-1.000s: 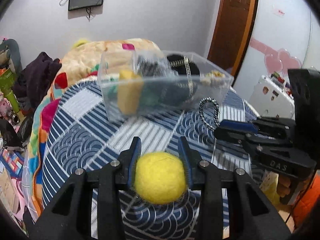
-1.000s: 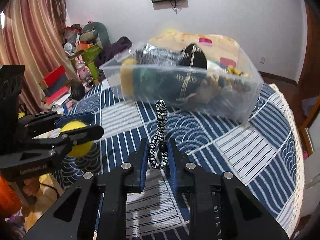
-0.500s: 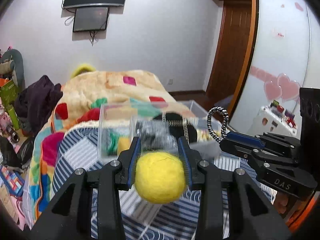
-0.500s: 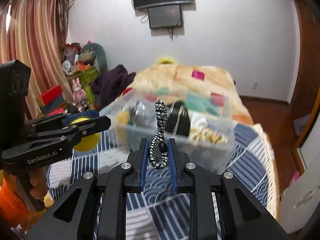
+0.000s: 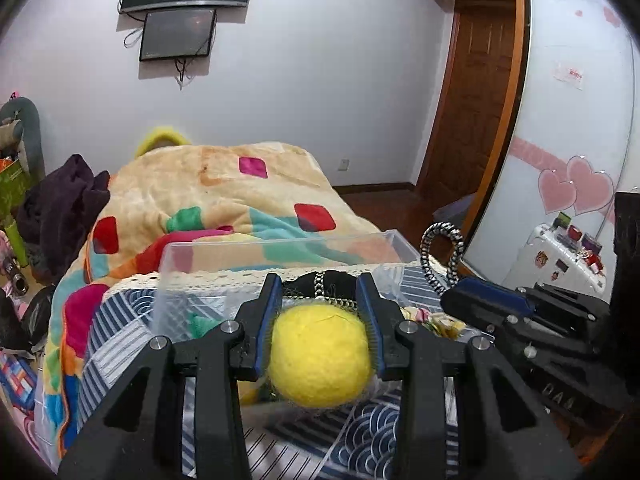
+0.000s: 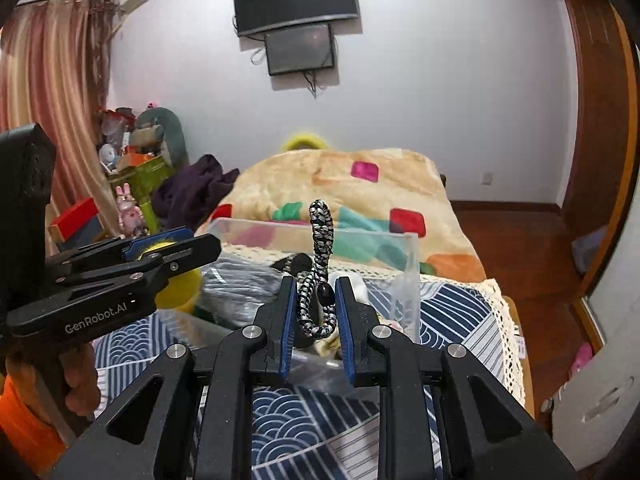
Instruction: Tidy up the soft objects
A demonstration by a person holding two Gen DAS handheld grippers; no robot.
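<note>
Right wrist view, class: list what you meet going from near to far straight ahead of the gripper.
Right gripper shut on the braided cord → clear plastic bin → patchwork blanket → wall-mounted screens.

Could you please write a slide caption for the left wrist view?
Left gripper clamps a fuzzy yellow felt ball above the clear plastic storage bin.

My right gripper is pinching a black-and-white braided cord, its loop standing upright above the clear plastic bin. My left gripper is gripping a yellow ball at the bin's left side. The bin is sitting on a blue patterned cover.
</note>
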